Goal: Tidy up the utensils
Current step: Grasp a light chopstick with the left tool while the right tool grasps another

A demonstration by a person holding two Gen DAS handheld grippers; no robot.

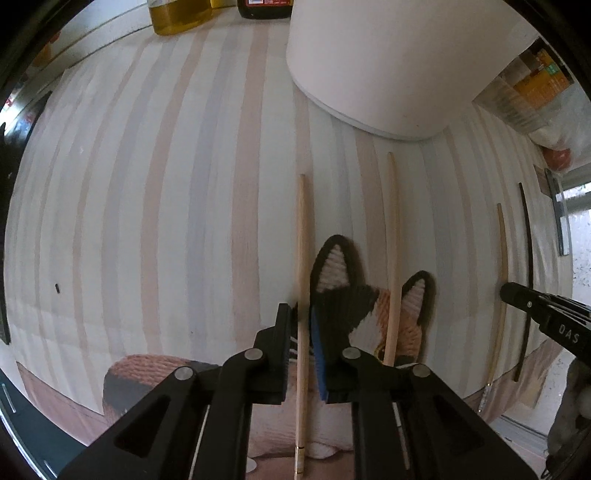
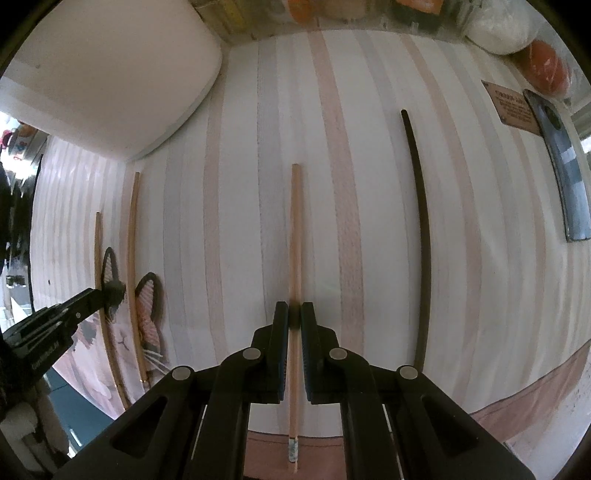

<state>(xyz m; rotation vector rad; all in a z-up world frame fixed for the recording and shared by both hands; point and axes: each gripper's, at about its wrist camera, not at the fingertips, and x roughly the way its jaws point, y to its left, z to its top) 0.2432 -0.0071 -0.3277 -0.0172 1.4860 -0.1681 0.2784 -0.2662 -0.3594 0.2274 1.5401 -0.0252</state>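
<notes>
My left hand-held gripper (image 1: 300,354) stands with its jaws a little apart, and a light wooden chopstick (image 1: 303,295) runs through the gap between them. The left finger is touching or almost touching the stick, the right finger with the blue pad is apart from it, so I would call this one released. Under and just right of these fingers lies a knitted cat-face coaster (image 1: 354,306) with two pointed ears. A second wooden chopstick (image 1: 392,258) lies over the right part of the coaster.

My right hand-held gripper (image 2: 294,317) is clenched around a third wooden chopstick (image 2: 295,258). The pads press it from both sides near its middle, and the stick lies along the striped cloth (image 2: 240,221) that covers the worktop.

To the right of this stick, well apart, lies a dark chopstick (image 2: 421,240), also along the stripes. Farther right, a dark phone (image 2: 565,177) lies near the edge, with a small brown card (image 2: 511,107) just beside it.

A big white container (image 1: 388,62) stands beyond the chopsticks, between the two grippers. At the far edge in the left wrist view I see a bottle with yellow oil (image 1: 177,14) and a dark bottle (image 1: 264,9).
</notes>
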